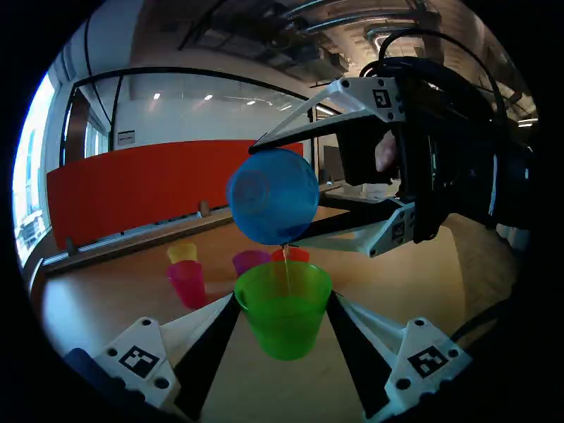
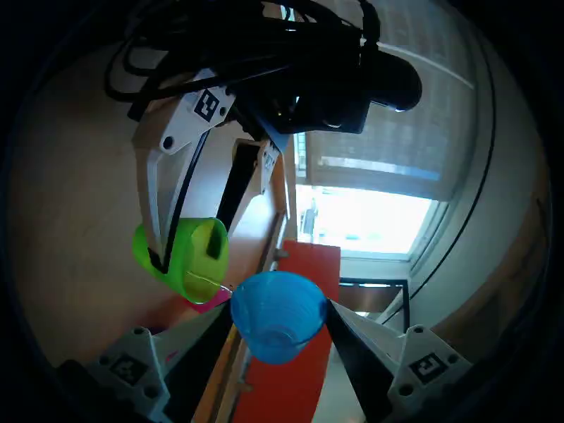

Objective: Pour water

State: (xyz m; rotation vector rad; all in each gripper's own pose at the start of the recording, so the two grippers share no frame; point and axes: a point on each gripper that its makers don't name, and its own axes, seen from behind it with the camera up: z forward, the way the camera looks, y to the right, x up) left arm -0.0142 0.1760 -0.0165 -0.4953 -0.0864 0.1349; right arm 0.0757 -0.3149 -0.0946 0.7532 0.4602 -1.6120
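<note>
My left gripper (image 1: 283,310) is shut on a green cup (image 1: 283,309), held upright above the wooden table (image 1: 99,310). Water reaches partway up it. Above it, my right gripper (image 1: 282,187) is shut on a blue cup (image 1: 271,195), tipped far over with its mouth low. A thin stream of water (image 1: 286,266) falls from its rim into the green cup. In the right gripper view the scene is rolled sideways: the right gripper (image 2: 278,326) clamps the blue cup (image 2: 277,321), and the left gripper (image 2: 185,255) holds the green cup (image 2: 185,257) just beyond it.
Behind the green cup on the table stand a pink cup (image 1: 187,282), a yellow cup (image 1: 182,252), a purple cup (image 1: 249,261) and an orange cup (image 1: 296,254). A long red partition (image 1: 134,185) runs along the table's far side. A hand (image 1: 385,150) grips the right gripper's handle.
</note>
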